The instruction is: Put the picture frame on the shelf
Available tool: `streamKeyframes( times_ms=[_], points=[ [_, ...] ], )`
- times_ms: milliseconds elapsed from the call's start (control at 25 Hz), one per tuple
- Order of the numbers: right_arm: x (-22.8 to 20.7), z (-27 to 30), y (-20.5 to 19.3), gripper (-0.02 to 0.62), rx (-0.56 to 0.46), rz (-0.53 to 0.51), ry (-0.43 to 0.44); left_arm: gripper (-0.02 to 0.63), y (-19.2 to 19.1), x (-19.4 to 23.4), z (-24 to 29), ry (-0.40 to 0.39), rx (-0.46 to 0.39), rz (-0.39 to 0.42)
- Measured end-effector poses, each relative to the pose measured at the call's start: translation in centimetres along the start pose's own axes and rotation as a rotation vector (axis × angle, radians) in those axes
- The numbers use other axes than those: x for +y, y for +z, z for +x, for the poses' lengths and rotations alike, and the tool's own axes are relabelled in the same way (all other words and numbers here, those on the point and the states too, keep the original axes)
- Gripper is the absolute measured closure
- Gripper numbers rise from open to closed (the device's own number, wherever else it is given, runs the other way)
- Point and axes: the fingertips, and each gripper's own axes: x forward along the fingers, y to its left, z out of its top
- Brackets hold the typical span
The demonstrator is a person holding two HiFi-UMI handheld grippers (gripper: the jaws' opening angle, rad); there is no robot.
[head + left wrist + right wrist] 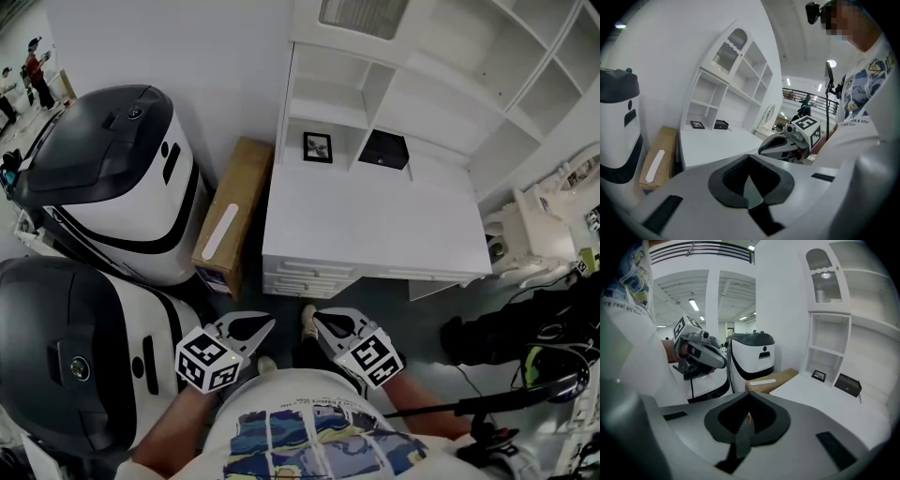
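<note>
White laminate covers the desk, from which all else is placed here. At the back of the desk top, in the lowest left cubby of the shelf unit built over it, the picture frame is stood upright. A black box is set in the next opening to its right. A cardboard box with a pale strip on top is lodged against the desk's left side, and two rounded white-and-dark machines are parked beyond it. In front of the desk, well apart from the frame, the left gripper and right gripper are held close to the person's shirt, each with its jaws pressed together and nothing between them. Square markers are carried on both cubes. On the shirt, only "real art" can be read with any confidence.
</note>
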Motion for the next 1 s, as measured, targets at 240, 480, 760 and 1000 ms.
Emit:
streamKeyframes(
  times_ms=[240,480,760,1000],
  points=[
    [0.4,-0.1,-0.1,0.571,-0.003,-0.005,-0.002,0.593,-0.4,-0.3,-0.3,0.001,0.005,0.008],
    [0.9,-0.2,0.5,0.571,-0.005,0.017,0.018,0.592,-0.7,-0.5,-0.1,-0.002,0.012,0.004],
    [1.1,0.6,0.8,0.571,-0.002,0.006,0.031,0.592,-0.8,0.2,-0.5,0.009,0.013,-0.006],
    [1.2,0.8,0.3,0.571,-0.004,0.017,0.031,0.592,-1.0,0.1,-0.2,0.001,0.028,-0.002]
  ],
)
